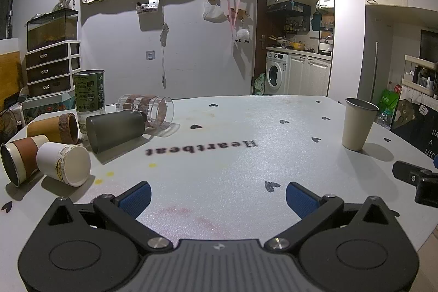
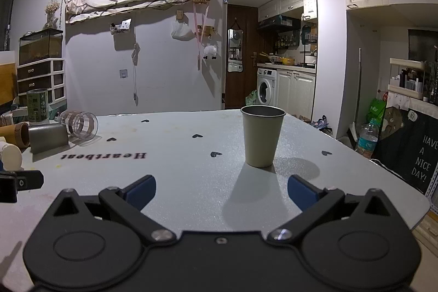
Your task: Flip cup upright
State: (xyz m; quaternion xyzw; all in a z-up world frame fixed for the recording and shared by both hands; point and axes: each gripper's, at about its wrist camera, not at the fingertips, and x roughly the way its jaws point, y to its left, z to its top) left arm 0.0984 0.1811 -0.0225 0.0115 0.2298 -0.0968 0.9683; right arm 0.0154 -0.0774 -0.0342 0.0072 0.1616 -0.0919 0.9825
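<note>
A beige cup (image 2: 262, 136) stands upright on the grey table (image 2: 178, 171), just ahead of my right gripper (image 2: 221, 189), which is open and empty. The cup also shows at the far right in the left wrist view (image 1: 358, 123). My left gripper (image 1: 218, 196) is open and empty over the table's near middle. Several cups lie on their sides at the left: a white one (image 1: 64, 164), a brown-banded one (image 1: 19, 159), a bamboo one (image 1: 53, 127), a dark grey one (image 1: 116, 130) and a clear glass (image 1: 147, 111).
A green tin (image 1: 89, 90) stands upright behind the fallen cups. The table's right edge drops off near a water bottle (image 2: 368, 137) and a black sign (image 2: 421, 155). The right gripper's body shows at the right edge of the left view (image 1: 418, 179).
</note>
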